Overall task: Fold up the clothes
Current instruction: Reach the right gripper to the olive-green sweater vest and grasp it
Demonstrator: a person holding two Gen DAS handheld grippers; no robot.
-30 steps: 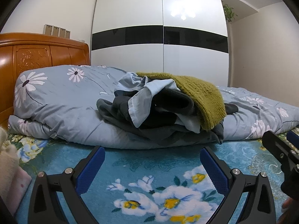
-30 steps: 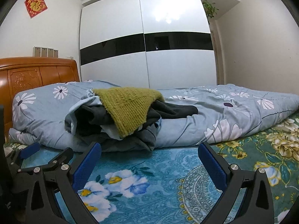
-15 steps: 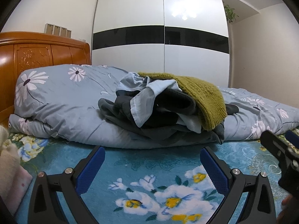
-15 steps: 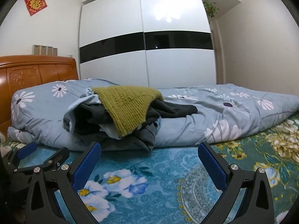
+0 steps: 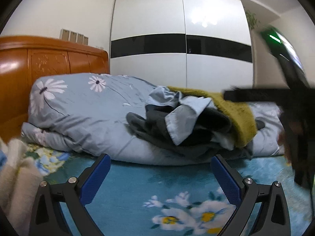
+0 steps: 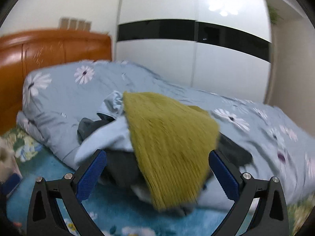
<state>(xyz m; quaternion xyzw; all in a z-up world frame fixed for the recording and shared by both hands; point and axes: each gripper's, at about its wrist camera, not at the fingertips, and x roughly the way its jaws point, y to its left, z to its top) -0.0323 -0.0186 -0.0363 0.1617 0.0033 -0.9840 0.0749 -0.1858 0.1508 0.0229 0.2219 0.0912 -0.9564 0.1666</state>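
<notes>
On the bed, atop a rolled grey-blue duvet [image 5: 82, 114] with white daisy print, lay a heap of clothes [image 5: 189, 125]: an olive knit sweater [image 6: 169, 149] uppermost, draped down the near side; a pale blue shirt [image 5: 183, 116] beneath it to the left; dark grey garments [image 5: 153, 129] at the bottom, spilling left and right. The heap sat toward the right half of the duvet in the left wrist view.

Left gripper [image 5: 160, 177]: fingers spread wide, blue pads [image 5: 96, 177] bare, grasping nothing, poised low over the teal floral sheet [image 5: 157, 179], near side of the duvet, apart from the heap.

Right gripper [image 6: 157, 173]: fingers spread wide, holding nothing, close up to the heap; the sweater's hanging edge showed between the pads [image 6: 90, 177], whether touching could not be told. Right wrist view blurred. From the left wrist view the same gripper [image 5: 291, 106] appeared as a dark blurred shape at far right, just beside the sweater.

Far left: orange wooden headboard [image 5: 49, 63]. Far wall: white sliding wardrobe [image 5: 181, 55] with a black band. Near left: a cream fabric item [image 5: 17, 177], partly cut off.
</notes>
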